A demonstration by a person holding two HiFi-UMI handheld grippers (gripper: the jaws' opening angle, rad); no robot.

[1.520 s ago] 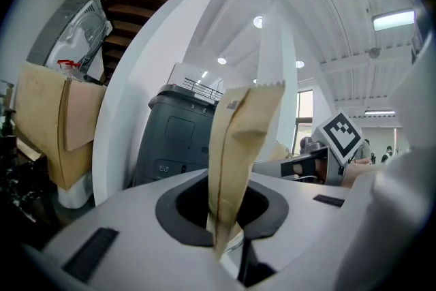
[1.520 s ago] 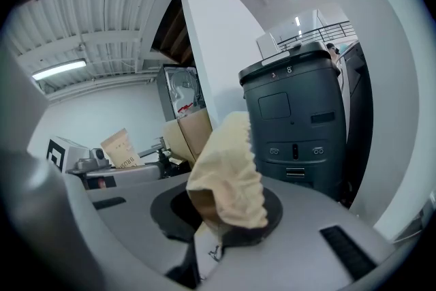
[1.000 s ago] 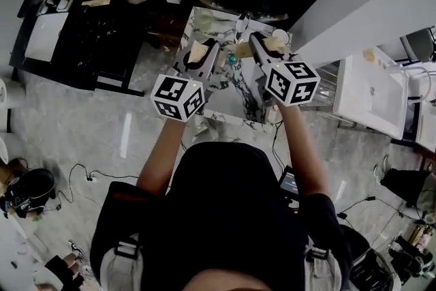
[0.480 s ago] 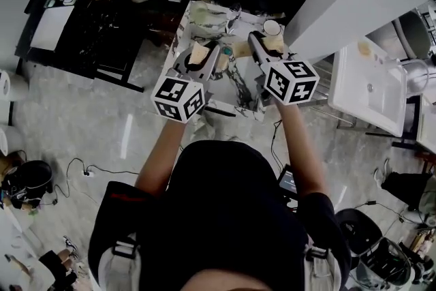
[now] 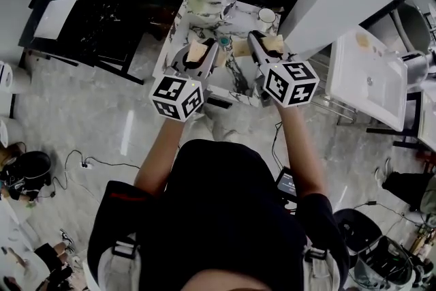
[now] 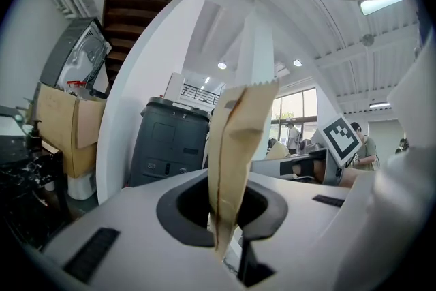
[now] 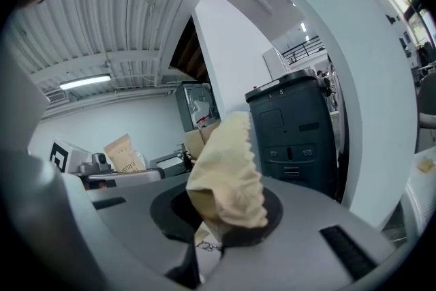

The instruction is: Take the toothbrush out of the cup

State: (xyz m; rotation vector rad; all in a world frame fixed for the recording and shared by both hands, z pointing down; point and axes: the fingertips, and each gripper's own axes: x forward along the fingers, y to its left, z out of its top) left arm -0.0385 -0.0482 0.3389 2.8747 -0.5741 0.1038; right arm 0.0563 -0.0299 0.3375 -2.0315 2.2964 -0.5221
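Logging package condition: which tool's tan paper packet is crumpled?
The packet in the right tool: crumpled and ragged on top, while the packet in the left tool is flat with a crisp fold.

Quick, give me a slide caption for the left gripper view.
Left claw shut on an upright tan paper packet, dark grey cabinet and curved white column behind.
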